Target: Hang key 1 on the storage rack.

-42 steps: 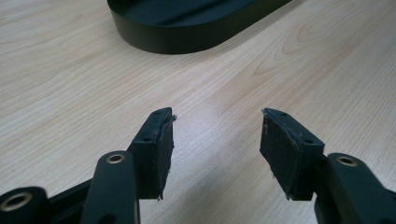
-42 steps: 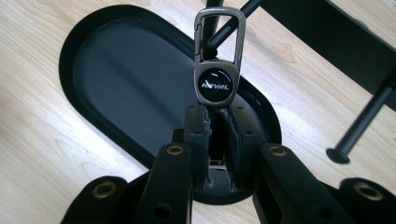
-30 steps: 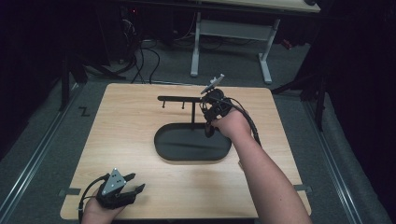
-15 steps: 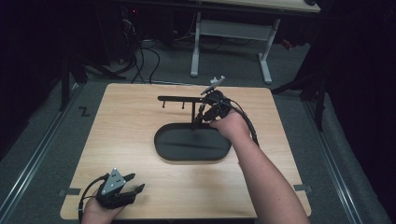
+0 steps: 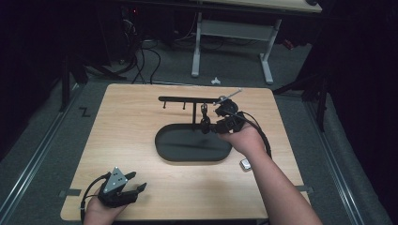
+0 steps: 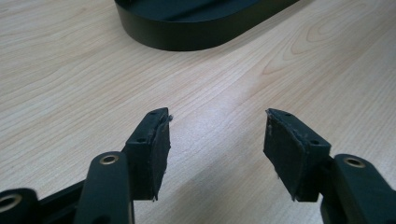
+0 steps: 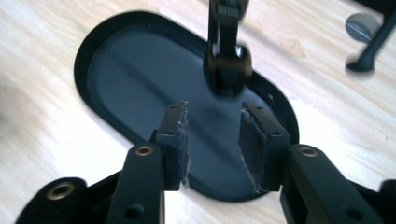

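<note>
tray: black oval tray [image 5: 187, 149] at the middle of the bench, shallow raised rim, nothing lying in it; it is the base of the rack
rack: black T-shaped rack [image 5: 187, 99], thin post rising from the tray's far edge, crossbar with small hooks along it
hanging piece: dark wristwatch-like piece [image 5: 205, 119] hangs from the crossbar just beside the post, low end over the tray's far edge; in the right gripper view it [image 7: 227, 56] hangs blurred just beyond the pads, apart from them
right tool: right tool [image 5: 220, 123] at the tray's far right edge, just right of the hanging piece; jaws have just been opening, now partly apart, nothing between the pads [image 7: 173, 140], dark tray floor under them
left tool: left tool [image 5: 136, 187] rests at the near left corner of the bench, well apart from the tray; jaws wide apart, nothing between the pads [image 6: 156, 149], bare wood under them, tray rim [image 6: 187, 39] ahead
small object: small pale silvery item [image 5: 245, 164] on the bench right of the tray, beside the right forearm, too small to identify
writing: dark "Z"-shaped mark [image 5: 85, 111] on the floor left of the bench; no readable labels or brands
bench: light wood-grain bench [image 5: 131, 122], rounded corners
room: dim; grey carpeted floor, cables [image 5: 145, 61] behind the bench, second desk with white legs [image 5: 232, 33] at the back
</note>
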### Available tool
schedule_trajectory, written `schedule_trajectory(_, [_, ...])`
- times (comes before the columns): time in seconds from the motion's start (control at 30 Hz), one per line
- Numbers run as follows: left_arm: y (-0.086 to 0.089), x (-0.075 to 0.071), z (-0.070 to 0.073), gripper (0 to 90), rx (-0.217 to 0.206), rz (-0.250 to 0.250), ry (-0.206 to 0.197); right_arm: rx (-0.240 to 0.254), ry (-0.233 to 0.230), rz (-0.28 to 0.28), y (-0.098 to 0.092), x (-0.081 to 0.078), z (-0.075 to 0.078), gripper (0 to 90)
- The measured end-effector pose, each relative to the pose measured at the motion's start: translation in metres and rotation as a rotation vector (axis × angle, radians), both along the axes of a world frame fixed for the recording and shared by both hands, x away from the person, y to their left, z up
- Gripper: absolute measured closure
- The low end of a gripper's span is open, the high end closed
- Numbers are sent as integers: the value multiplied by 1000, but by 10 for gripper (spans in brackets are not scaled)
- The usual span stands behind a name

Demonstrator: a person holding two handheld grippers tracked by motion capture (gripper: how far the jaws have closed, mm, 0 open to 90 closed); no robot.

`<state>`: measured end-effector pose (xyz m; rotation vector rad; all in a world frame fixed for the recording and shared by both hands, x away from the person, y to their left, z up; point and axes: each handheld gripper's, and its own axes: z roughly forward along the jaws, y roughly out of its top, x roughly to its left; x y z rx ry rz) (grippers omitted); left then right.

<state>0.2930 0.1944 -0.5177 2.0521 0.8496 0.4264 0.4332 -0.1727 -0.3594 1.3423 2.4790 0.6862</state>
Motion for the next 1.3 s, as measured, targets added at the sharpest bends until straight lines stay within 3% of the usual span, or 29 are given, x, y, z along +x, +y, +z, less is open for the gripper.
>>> schedule_trajectory(0.17, [0,2,1,403,-6,7,10,20,-16,-3,-16,-15,-9,576])
schedule_trajectory(0.43, [0,3,1,403,-18,13,23,32,-16,-18,-37,-34,-35,527])
schedule_trajectory(0.6, [0,2,1,404,-14,12,22,76,-24,-56,-57,-48,-52,494])
schedule_trajectory(0.77, [-1,2,1,404,-11,11,19,58,-45,-109,-76,-57,-71,480])
schedule_trajectory(1.0, [-1,2,0,406,-5,7,21,53,-38,-164,-100,-68,-97,482])
schedule_trajectory(1.3, [-2,2,-2,413,3,2,27,45,-18,-243,-132,-65,-110,549])
